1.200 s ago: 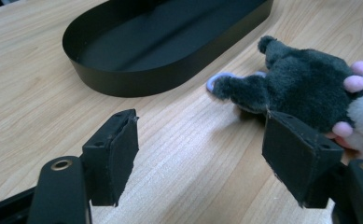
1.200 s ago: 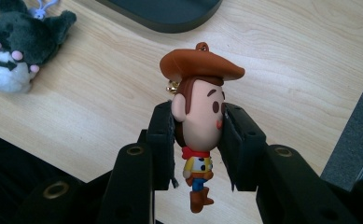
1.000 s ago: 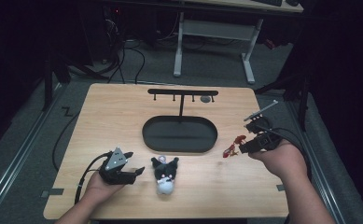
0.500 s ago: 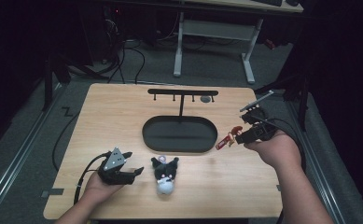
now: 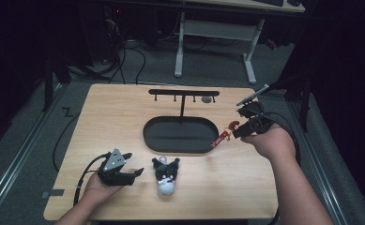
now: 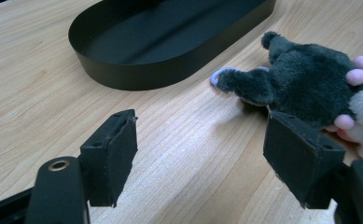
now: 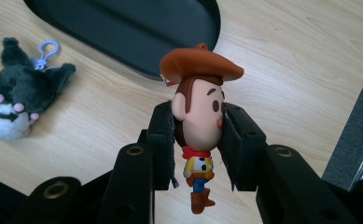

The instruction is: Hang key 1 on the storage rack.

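From above, my left claw rests on the pale wooden counter beside the grey-and-white plush keychain. Left gripper view: jaws spread wide, plush at right. Right gripper view: my right claw clamps the brown-hatted cowboy figurine above the oval black tray.

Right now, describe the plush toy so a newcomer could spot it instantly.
Start at the black oval tray mid-table and look just below its near rim. The plush toy lies there on the bare wood, beside the open left gripper. It is dark grey and white, soft, with a pale blue clip.
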The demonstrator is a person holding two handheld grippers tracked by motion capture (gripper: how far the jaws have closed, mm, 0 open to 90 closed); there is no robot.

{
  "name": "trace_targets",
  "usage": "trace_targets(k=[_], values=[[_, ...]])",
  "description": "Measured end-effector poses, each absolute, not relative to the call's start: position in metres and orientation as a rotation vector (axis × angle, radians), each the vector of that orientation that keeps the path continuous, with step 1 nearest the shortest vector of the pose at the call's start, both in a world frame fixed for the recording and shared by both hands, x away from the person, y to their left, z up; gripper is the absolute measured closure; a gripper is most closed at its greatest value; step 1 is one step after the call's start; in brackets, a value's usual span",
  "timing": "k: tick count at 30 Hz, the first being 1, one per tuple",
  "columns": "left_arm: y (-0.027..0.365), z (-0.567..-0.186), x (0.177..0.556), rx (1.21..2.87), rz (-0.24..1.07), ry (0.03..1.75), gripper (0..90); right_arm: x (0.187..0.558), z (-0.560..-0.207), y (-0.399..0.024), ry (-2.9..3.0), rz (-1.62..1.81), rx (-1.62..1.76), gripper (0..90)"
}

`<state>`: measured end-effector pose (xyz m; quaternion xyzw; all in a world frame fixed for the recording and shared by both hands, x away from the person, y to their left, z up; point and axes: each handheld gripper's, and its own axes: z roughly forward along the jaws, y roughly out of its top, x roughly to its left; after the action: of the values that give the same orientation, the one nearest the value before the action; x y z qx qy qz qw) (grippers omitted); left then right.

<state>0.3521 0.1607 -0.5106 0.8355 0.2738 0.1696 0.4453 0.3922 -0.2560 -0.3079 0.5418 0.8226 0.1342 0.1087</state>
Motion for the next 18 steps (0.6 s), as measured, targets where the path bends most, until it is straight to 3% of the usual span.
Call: trace_targets(k=[18], values=[[0.160, -0.511, 0.354, 2.072, 0.404, 0.674, 26.3, 0.409, -0.308, -0.251, 2.398, 0.394, 1.601, 67.0]])
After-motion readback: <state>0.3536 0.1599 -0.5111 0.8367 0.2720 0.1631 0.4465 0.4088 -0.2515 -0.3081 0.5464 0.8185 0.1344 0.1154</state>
